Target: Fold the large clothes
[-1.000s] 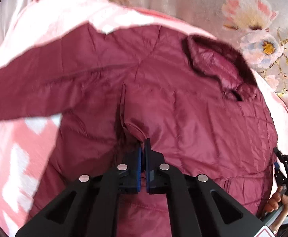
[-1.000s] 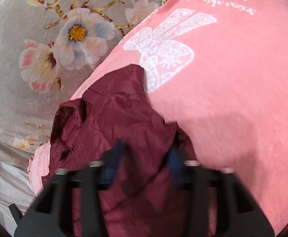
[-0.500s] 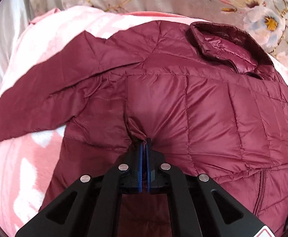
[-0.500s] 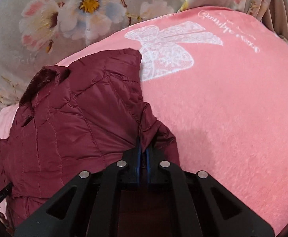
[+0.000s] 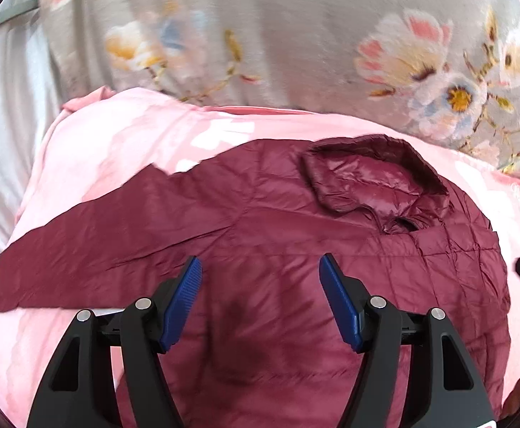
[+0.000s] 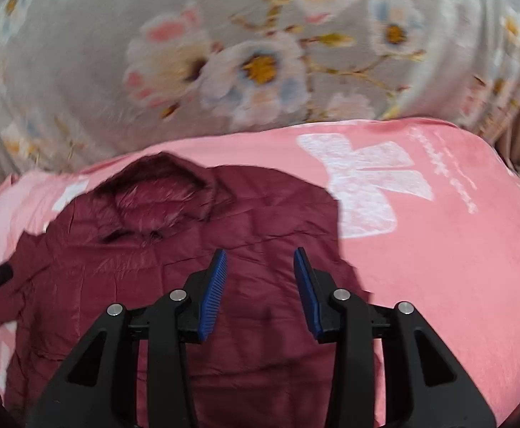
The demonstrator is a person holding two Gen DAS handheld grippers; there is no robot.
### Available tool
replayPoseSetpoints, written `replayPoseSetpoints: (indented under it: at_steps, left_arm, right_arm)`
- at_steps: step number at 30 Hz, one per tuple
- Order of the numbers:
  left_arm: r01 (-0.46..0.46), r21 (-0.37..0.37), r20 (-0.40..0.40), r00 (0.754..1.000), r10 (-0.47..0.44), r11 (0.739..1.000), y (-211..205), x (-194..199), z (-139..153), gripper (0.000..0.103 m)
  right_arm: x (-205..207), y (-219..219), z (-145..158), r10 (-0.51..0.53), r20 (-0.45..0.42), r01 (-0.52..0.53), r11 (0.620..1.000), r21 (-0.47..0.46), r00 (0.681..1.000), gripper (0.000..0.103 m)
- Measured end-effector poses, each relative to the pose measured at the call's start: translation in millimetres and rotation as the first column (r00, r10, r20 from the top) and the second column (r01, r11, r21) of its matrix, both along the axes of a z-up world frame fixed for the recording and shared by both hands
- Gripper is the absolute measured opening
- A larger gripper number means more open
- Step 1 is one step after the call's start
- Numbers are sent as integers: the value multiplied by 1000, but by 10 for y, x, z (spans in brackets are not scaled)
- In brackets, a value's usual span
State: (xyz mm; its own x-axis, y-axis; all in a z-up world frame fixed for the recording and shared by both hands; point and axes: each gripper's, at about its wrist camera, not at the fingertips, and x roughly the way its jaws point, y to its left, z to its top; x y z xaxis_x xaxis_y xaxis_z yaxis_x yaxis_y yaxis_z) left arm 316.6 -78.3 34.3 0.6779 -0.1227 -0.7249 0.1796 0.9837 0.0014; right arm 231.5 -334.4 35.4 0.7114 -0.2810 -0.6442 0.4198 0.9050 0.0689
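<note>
A maroon quilted puffer jacket point(image 5: 295, 242) lies flat on a pink blanket point(image 5: 92, 157), collar point(image 5: 374, 178) toward the far side and one sleeve point(image 5: 99, 246) stretched out to the left. My left gripper point(image 5: 260, 267) hovers above the jacket's body, its jaws opening, nothing between the blue pads. In the right wrist view the same jacket point(image 6: 174, 249) fills the lower left, and my right gripper point(image 6: 260, 256) hangs over its right half, jaws opening and free of the fabric. Each gripper's tip shows at the edge of the other's view.
The pink blanket point(image 6: 456, 267) has a white bow print point(image 6: 367, 185) to the right of the jacket. Behind it rises grey bedding with a flower print point(image 6: 252, 64). Pale silvery cloth point(image 5: 6, 125) lies at the far left.
Both grippers were shut on pinches of jacket fabric; both have let go, opened and risen. The jacket now lies spread flat beneath them.
</note>
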Motion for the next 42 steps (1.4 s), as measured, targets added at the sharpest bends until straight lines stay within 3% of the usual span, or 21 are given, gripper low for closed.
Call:
replayPoseSetpoints:
  at_steps: [7,10,18,25,29,32,40,41,42]
  left_arm:
    - [63,113,-87,995,-53,992,-401,27,-749,66]
    - [60,105,-99,994,-49,993,-397,13,-974,68]
    - [46,88,-63,997,-41,995,-371,-30,-1036,71]
    - [41,78,-62,997,-36,996,-355,-29,-1038,74]
    - [37,76,-62,998,-33,996,-348,-29,-1036,75]
    - [33,68,-62,998,-29,997,-331,-26,-1038,77]
    - [29,55,-64,998,-26,998,-327,-21,-1040,79]
    - [29,54,-64,998,-25,998,-327,-21,-1041,79]
    - [29,52,-64,998,-25,998,-325,-21,-1041,79]
  right_arm:
    - [197,285,-732,78,-183,-76,997,19,980,36]
    - [123,349,-809,77,-182,-80,997,-8,980,36]
    - [106,413,-846,68,-189,-78,996,-46,980,36]
    - [143,194,-561,82,-120,-73,994,80,989,36]
    - [432,1,-280,69,-68,-60,990,125,995,47]
    - [680,-116,-214,57,-37,-49,983,177,998,49]
    - [1304,-230,-490,28,-120,-1,976,218,992,54]
    - [1331,-206,-500,46,-116,-18,973,231,992,44]
    - [1379,-148,-489,84,-109,-55,967,248,990,26]
